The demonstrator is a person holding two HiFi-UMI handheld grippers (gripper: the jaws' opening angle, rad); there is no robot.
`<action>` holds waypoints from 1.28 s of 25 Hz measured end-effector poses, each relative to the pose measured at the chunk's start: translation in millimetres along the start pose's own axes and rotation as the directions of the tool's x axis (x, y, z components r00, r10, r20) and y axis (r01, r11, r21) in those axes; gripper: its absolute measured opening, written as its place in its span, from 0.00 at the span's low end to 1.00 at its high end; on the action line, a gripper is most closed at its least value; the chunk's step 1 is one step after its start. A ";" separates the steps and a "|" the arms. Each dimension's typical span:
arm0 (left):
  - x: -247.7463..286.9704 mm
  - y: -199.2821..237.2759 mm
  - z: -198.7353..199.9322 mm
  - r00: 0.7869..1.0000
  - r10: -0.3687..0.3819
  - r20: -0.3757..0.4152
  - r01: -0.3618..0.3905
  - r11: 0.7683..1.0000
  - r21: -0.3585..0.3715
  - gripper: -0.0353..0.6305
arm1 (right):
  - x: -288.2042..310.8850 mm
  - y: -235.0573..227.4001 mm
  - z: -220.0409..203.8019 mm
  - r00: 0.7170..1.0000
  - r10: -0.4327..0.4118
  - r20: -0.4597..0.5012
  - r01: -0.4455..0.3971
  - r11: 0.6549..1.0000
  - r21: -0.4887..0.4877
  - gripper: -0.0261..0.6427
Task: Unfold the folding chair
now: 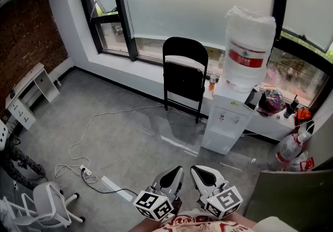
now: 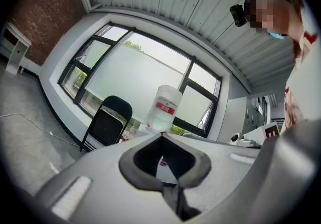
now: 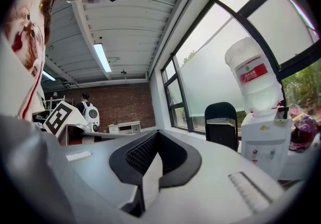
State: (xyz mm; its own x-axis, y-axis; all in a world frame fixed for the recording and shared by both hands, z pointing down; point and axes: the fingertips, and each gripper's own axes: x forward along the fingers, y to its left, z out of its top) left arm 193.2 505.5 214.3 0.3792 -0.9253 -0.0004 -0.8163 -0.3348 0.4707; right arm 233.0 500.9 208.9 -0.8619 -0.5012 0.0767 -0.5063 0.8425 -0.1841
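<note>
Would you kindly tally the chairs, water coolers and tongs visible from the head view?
Chairs: 2 (black folding chair, white office chair)
Water cooler: 1
Tongs: 2 (left tongs, right tongs)
Total: 5

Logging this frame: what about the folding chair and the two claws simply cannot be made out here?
- Head view: the hinges of the folding chair are too small to read.
- Left gripper view: the chair's lower right side is hidden behind the body of the left claw.
- Right gripper view: the chair's feet are hidden behind the body of the right claw.
- Head view: both claws' handles are cut off by the bottom edge.
</note>
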 end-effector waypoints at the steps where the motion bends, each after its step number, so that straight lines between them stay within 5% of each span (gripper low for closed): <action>1: -2.5 1.6 0.8 1.000 0.001 0.001 -0.001 1.000 0.000 0.05 | 1.3 2.4 -0.6 1.000 0.000 -0.001 0.000 1.000 0.001 0.07; 32: -35.8 67.3 32.4 0.999 -0.047 -0.023 0.047 0.999 -0.007 0.05 | 67.2 46.9 -2.4 0.998 -0.061 0.031 0.060 0.998 0.022 0.07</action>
State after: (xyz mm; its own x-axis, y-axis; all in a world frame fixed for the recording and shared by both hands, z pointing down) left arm 110.5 510.4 217.4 0.4267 -0.9044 -0.0025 -0.7949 -0.3763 0.4759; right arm 151.3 507.2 207.8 -0.8282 -0.5575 0.0569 -0.5565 0.8063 -0.2003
